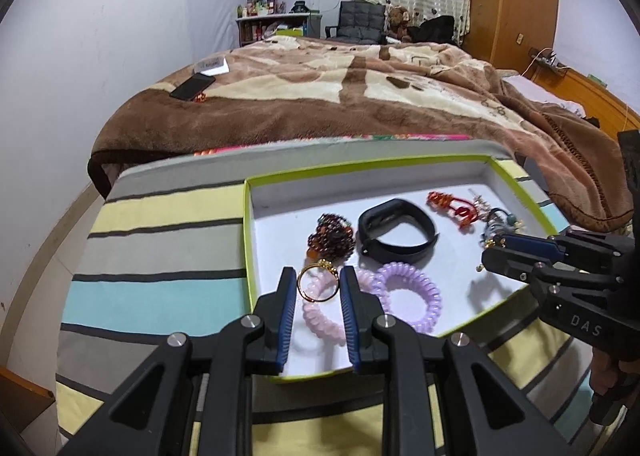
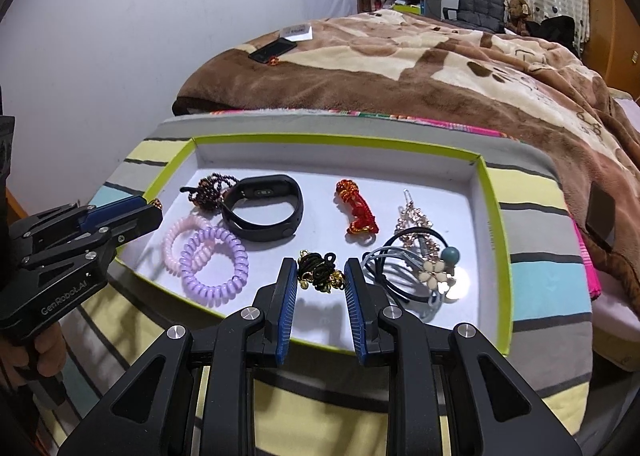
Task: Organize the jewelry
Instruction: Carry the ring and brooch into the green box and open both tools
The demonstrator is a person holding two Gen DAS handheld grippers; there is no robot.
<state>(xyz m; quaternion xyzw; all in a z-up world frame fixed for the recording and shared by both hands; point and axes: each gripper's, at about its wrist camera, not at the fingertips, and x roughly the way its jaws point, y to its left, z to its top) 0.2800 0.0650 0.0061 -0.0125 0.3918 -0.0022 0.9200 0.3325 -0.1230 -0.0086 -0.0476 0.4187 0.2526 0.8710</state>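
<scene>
Here the left gripper (image 1: 319, 282) fingers clasp an upright gold ring (image 1: 318, 283); the right gripper (image 2: 321, 274) fingers clasp a black cord charm (image 2: 320, 271).

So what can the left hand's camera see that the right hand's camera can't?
Only the left wrist view shows the gold ring held between the left gripper fingers. Only the right wrist view shows the flower hair tie clearly, and the black-and-gold trinket gripped by the right gripper. Both show the green-edged tray, black band and purple coil tie.
</scene>
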